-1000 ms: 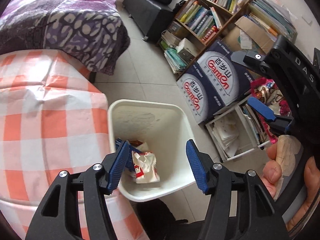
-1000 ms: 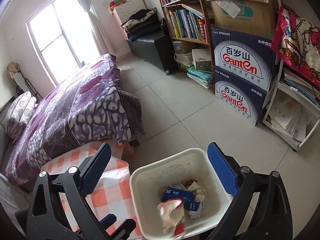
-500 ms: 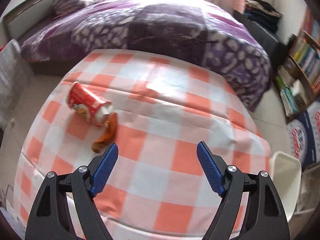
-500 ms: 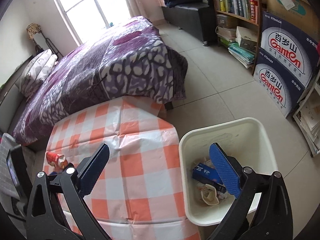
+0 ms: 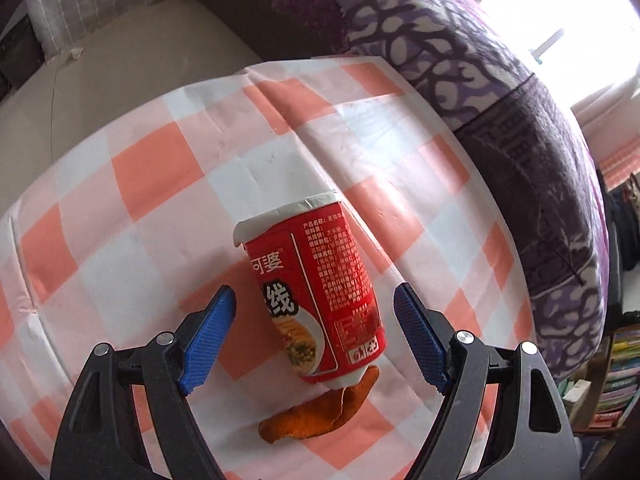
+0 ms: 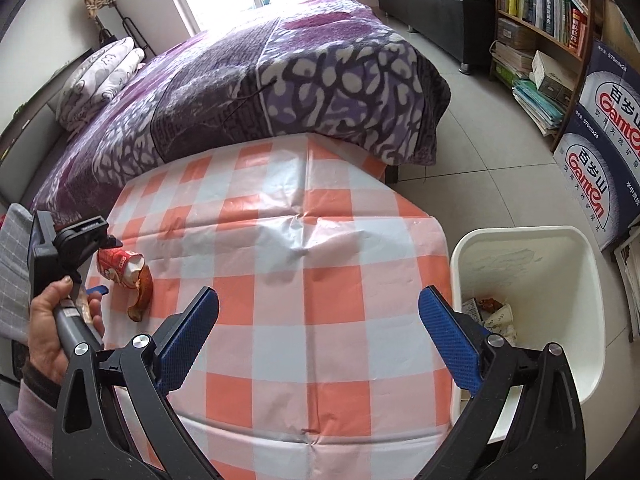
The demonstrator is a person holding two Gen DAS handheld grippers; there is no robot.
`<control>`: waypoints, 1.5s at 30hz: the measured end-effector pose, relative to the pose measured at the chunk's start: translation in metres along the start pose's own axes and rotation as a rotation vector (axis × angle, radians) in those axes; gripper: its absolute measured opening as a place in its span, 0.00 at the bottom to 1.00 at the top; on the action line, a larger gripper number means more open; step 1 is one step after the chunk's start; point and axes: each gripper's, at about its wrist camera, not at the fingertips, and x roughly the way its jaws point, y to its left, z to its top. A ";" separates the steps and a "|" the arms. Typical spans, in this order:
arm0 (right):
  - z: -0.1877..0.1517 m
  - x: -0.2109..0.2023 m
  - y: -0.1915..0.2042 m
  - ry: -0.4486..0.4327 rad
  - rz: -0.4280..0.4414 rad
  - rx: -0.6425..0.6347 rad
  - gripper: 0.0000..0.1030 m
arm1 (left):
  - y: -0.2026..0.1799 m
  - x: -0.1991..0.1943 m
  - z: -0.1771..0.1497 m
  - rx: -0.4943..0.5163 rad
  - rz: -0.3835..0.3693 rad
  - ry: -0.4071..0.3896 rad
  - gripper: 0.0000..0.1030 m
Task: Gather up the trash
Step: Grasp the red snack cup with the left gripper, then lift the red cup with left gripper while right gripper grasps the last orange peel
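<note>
A red instant-noodle cup (image 5: 332,264) lies on its side on the orange-and-white checked table (image 5: 160,168), with an orange peel (image 5: 320,412) touching its base. My left gripper (image 5: 312,292) points down over the cup, open. The cup lies between the blue pads (image 5: 208,332), which stand apart from it. In the right wrist view the cup (image 6: 116,266) and peel (image 6: 142,292) sit at the table's far left, under a hand (image 6: 60,332) holding the left tool. My right gripper (image 6: 319,294) hangs open and empty over the table's near side. The white bin (image 6: 580,280) stands on the floor to the right.
The bin holds several pieces of trash (image 6: 488,312). A bed with a purple blanket (image 6: 280,80) borders the table's far side. A bookshelf (image 6: 540,8) and stacked water cartons (image 6: 600,152) line the right wall across a strip of tiled floor (image 6: 480,160).
My left gripper swung from above the bin across the table to the red cup, rolling and opening wider. My right gripper drifted from the bin toward the table.
</note>
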 end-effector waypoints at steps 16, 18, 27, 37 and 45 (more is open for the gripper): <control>-0.023 0.027 0.035 0.059 0.015 -0.105 0.93 | 0.070 -0.062 -0.020 0.121 -0.046 -0.088 0.44; -0.029 0.037 0.048 0.089 0.036 -0.123 0.93 | 0.083 -0.096 -0.030 0.149 -0.065 -0.129 0.45; -0.038 0.089 0.145 0.184 0.152 0.007 0.93 | 0.131 -0.214 -0.080 0.184 -0.103 -0.302 0.45; -0.038 0.125 0.219 0.127 0.071 -0.125 0.93 | 0.142 -0.250 -0.080 0.262 -0.054 -0.426 0.45; -0.047 0.140 0.238 0.117 0.021 -0.220 0.80 | 0.153 -0.252 -0.074 0.221 -0.049 -0.431 0.46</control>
